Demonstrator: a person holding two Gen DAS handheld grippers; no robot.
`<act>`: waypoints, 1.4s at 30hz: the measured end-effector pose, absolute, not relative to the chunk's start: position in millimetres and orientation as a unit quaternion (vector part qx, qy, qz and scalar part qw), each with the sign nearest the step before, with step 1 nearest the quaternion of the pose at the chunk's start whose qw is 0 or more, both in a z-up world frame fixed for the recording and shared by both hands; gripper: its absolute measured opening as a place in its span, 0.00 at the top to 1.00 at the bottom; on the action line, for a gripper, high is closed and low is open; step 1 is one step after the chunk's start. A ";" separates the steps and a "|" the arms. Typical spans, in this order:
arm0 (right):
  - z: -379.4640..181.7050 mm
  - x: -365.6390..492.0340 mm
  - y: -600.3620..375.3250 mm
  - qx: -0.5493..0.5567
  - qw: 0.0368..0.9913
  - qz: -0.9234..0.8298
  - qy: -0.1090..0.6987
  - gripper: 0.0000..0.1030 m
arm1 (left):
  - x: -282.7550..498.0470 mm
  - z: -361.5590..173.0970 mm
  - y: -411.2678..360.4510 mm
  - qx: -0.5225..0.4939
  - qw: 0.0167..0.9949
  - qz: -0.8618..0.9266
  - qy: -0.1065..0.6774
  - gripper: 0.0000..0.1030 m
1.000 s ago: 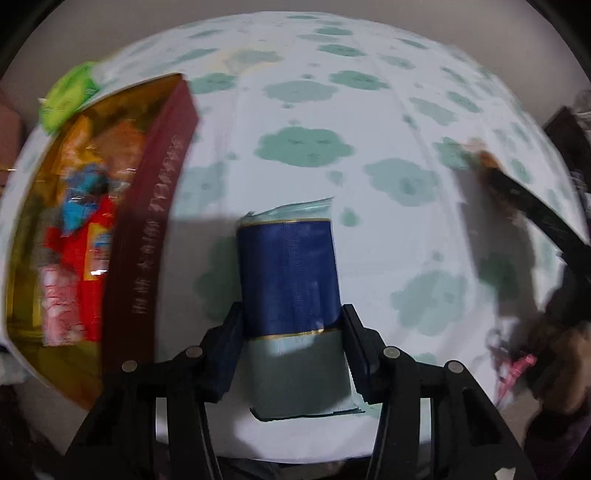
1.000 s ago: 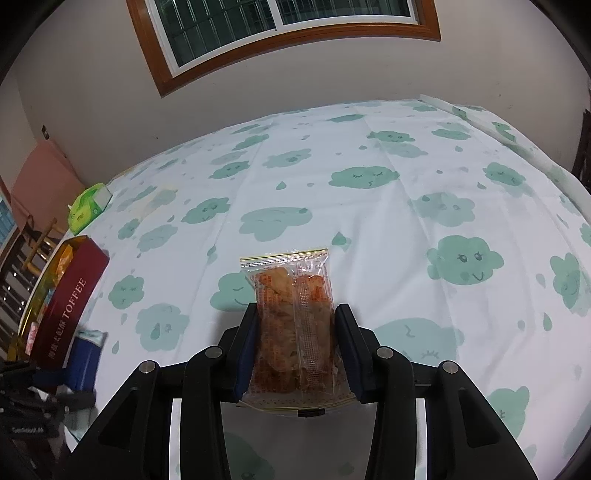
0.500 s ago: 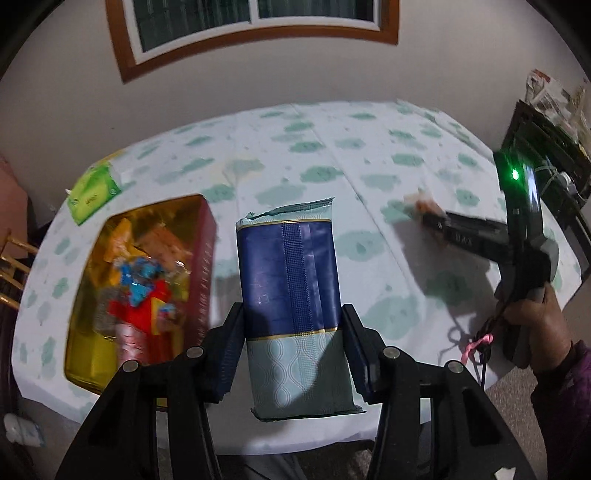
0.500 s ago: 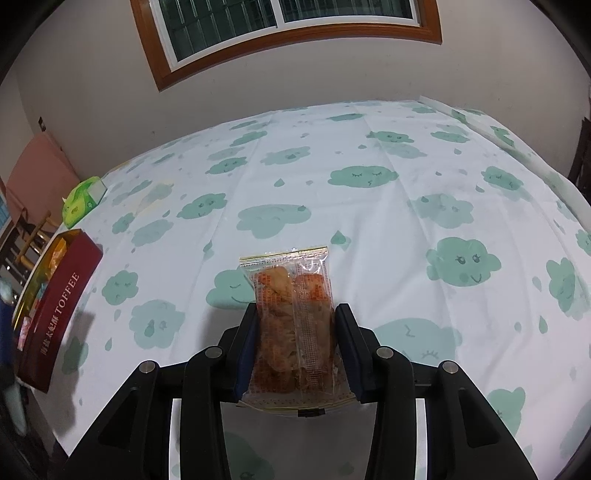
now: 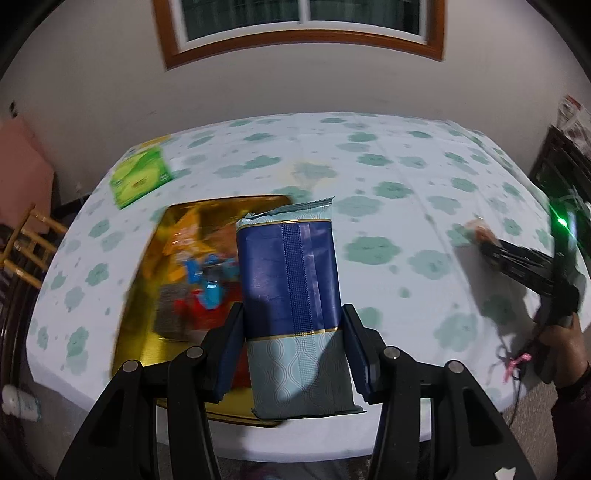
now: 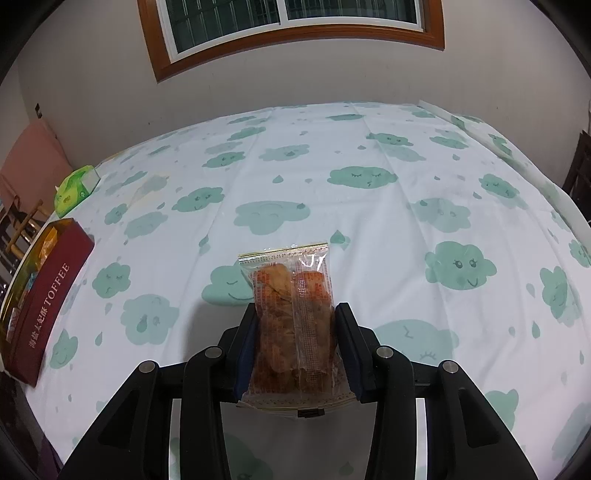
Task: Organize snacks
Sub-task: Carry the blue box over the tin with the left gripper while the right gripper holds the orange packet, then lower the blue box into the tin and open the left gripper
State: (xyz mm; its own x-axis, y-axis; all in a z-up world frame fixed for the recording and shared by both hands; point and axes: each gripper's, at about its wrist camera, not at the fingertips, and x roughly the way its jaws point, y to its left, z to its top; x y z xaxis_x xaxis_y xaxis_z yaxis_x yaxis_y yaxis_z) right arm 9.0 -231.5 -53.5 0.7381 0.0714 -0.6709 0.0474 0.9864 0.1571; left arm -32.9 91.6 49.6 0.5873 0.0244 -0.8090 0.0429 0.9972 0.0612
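My left gripper [image 5: 293, 336] is shut on a blue and pale-green snack packet [image 5: 291, 295], held in the air above the near right part of a gold-lined toffee box [image 5: 147, 306]. Several bright wrapped snacks [image 5: 207, 280] lie in that box. My right gripper [image 6: 295, 339] is shut on a clear packet of orange-brown snacks [image 6: 295, 321], low over the cloud-print tablecloth [image 6: 369, 206]. From the left wrist the right gripper [image 5: 487, 245] shows at far right, held by a hand [image 5: 565, 343]. From the right wrist the box [image 6: 48, 295] sits at the table's left edge.
A green tissue pack [image 5: 142, 177] lies on the table beyond the box, also seen as the green pack [image 6: 75, 188] from the right. A wooden chair [image 5: 29, 240] stands off the left edge. A dark shelf [image 5: 561, 166] is at right. A wall and window [image 6: 291, 22] lie behind.
My left gripper has risen and tilted up with the blue packet, moving left over the box; more of the table and the window came into view. The right gripper stayed put.
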 end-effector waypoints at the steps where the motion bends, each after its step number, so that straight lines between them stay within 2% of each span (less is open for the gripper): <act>1: -53.6 9.2 -231.5 0.082 0.929 0.007 0.362 0.59 | -30.3 48.5 99.8 0.032 0.889 -0.001 0.458 0.55; 11: -53.7 10.3 -229.8 0.082 0.929 0.006 0.362 0.59 | 5.2 32.9 171.7 0.016 0.873 0.045 0.485 0.55; 28: -54.6 11.8 -227.8 0.077 0.929 0.003 0.363 0.58 | 59.8 7.2 141.6 0.000 0.862 0.005 0.508 0.54; 42: -54.8 13.3 -225.4 0.077 0.929 0.002 0.363 0.58 | 69.3 -2.6 130.5 0.013 0.860 0.002 0.509 0.54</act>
